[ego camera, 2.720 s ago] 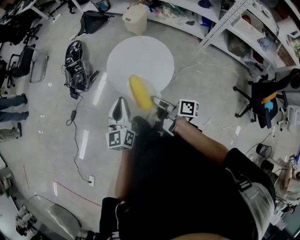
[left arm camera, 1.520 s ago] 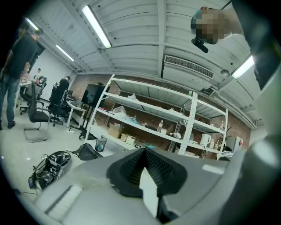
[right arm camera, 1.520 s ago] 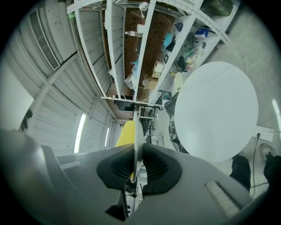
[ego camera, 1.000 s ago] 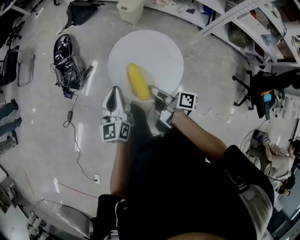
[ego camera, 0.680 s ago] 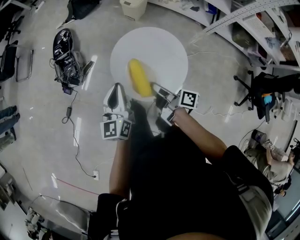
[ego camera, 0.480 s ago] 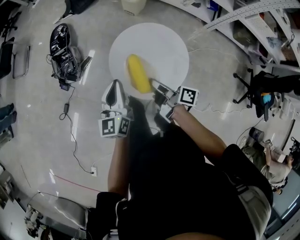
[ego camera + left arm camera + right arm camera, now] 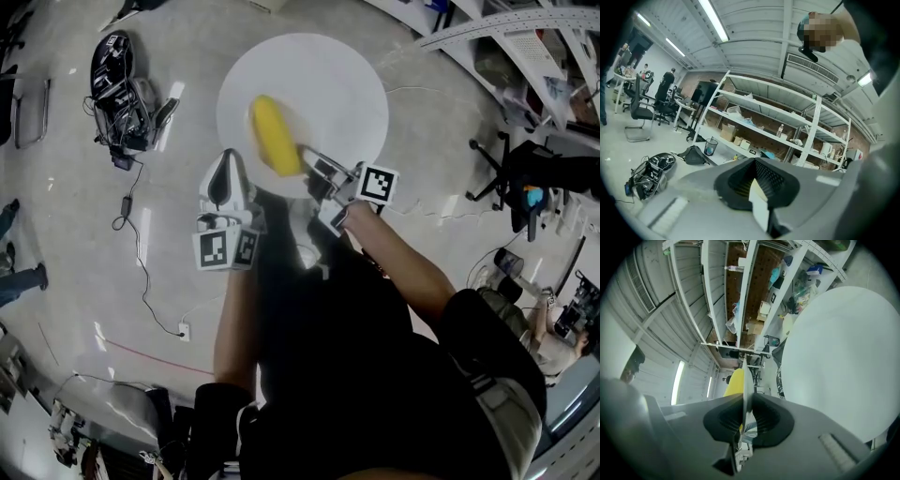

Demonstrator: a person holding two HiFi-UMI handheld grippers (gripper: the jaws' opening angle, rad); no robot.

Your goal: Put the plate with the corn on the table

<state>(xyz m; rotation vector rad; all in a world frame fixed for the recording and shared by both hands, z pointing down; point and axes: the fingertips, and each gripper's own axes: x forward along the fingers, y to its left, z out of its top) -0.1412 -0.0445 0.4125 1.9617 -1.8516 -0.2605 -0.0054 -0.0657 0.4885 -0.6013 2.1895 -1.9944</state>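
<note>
Bare floor [image 7: 84, 253] surrounds a round white tabletop [image 7: 342, 75]; over its near edge right fingers [image 7: 766, 420] clamp the rim of a thin, stiff plate [image 7: 743, 380] bearing loose corn [image 7: 275, 136]; left fingers [image 7: 777, 180] together, empty; likely light, tippy: keep level.

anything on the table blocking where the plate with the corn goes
Nothing visible does: the white table is bare under the plate, which the right gripper holds by its rim, corn on it.
</note>
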